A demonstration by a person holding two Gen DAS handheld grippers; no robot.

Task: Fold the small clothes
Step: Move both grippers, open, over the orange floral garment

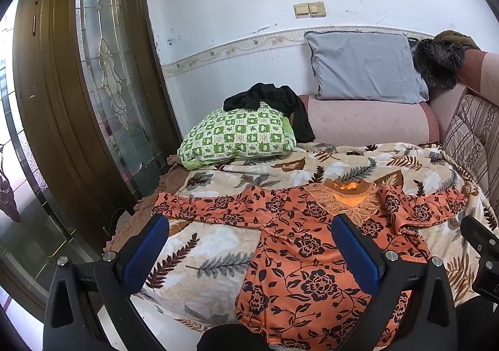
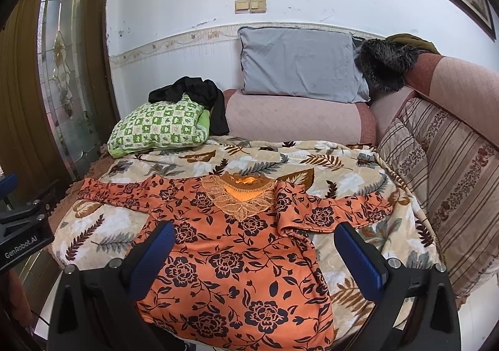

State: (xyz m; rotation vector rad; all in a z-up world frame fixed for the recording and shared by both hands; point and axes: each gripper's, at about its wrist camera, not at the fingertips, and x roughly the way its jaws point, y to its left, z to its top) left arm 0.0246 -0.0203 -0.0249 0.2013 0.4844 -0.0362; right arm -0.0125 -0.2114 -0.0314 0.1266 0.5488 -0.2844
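An orange top with dark flower print and a lace collar (image 1: 299, 245) lies spread flat on the leaf-print blanket (image 1: 218, 257), sleeves out to both sides. It also shows in the right wrist view (image 2: 237, 257). My left gripper (image 1: 249, 248) is open and empty, hovering above the top's left side near its left sleeve. My right gripper (image 2: 254, 252) is open and empty, hovering above the top's right side. The right gripper's body shows at the right edge of the left wrist view (image 1: 483, 254). The left gripper's body shows at the left edge of the right wrist view (image 2: 21, 226).
A green checked pillow (image 1: 240, 136) with a black garment (image 1: 274, 101) on it lies at the back left. A grey pillow (image 1: 365, 67) leans on the wall above a pink bolster (image 1: 368, 123). A striped sofa back (image 2: 452, 170) runs along the right. A wooden glass door (image 1: 93, 86) stands left.
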